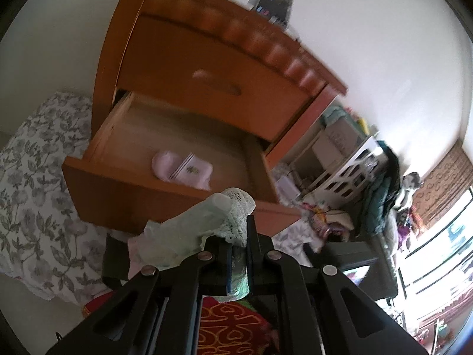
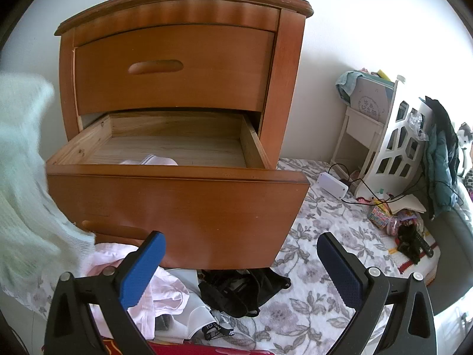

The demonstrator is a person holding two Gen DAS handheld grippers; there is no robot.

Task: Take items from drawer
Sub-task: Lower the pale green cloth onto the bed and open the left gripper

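The left tongs (image 1: 238,254) are clamped on a pale green sock (image 1: 204,224) with a lacy cuff, its loose end flopping over the left side of the tongs, and they hold it just in front of and above the front panel of the open lower drawer (image 1: 165,195) of a wooden nightstand (image 1: 189,59). Held clear of the drawer like this, the sock looks ready to be carried off to the pile rather than dropped back in. The right tongs (image 2: 241,269) are spread wide with nothing between their blue pads (image 2: 142,269), pointed at the drawer front from low down, which reads as readiness for the next pick. One thing remains inside the drawer: a folded pair of pale pink socks (image 1: 183,168) lying near the front wall, roughly midway along it; from the right wrist view only its top shows over the drawer's front edge. The upper drawer (image 2: 174,68) is shut. On the flowered bedding (image 2: 319,224) below the drawer front lie a pink garment (image 2: 159,293) and a black one (image 2: 239,293), probably items already taken out. By this judgement the task is nearly done, with the pink pair the last to lift; the open right tongs would have to reach down over the front wall.
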